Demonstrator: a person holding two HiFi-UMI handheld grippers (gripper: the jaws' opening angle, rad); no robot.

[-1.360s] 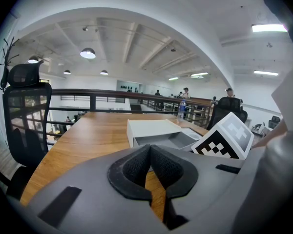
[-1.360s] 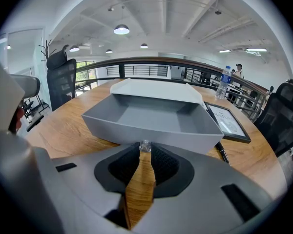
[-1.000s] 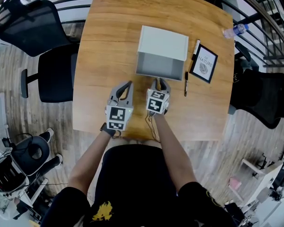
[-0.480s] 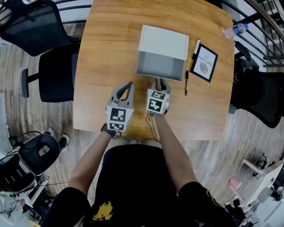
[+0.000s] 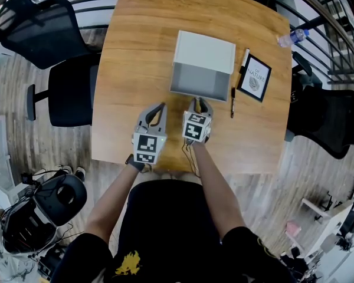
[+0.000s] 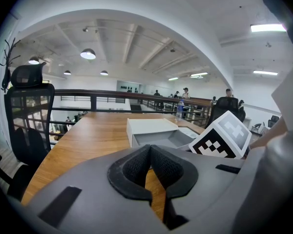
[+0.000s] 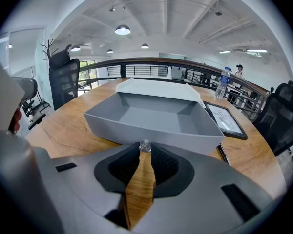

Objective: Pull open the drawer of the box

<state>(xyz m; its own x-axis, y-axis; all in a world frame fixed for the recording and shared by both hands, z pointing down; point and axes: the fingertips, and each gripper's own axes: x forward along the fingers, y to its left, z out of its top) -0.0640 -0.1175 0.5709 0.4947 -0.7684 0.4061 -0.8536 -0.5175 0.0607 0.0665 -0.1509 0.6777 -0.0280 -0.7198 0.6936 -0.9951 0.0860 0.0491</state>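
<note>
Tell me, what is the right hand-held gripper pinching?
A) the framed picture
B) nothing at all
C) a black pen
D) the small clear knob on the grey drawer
D: in the right gripper view, the jaws of the right hand-held gripper close on the small clear knob at the front of the pulled-out grey drawer.

The person is wearing black clothing (image 5: 165, 229) carrying a yellow print (image 5: 128, 264), with a black band (image 5: 134, 162) circling the left wrist. The left claw (image 5: 160, 106) and right claw (image 5: 199, 101) are showing pale grey shells, each bearing a white cube (image 5: 146, 147) with black square markers. Dark textured pads (image 6: 134, 167) are lining the jaws inside black-rimmed recesses. Dark rectangular slots (image 6: 58, 206) are marking each shell's face. Thin dark cables (image 5: 189, 157) are trailing by the right wrist
</note>
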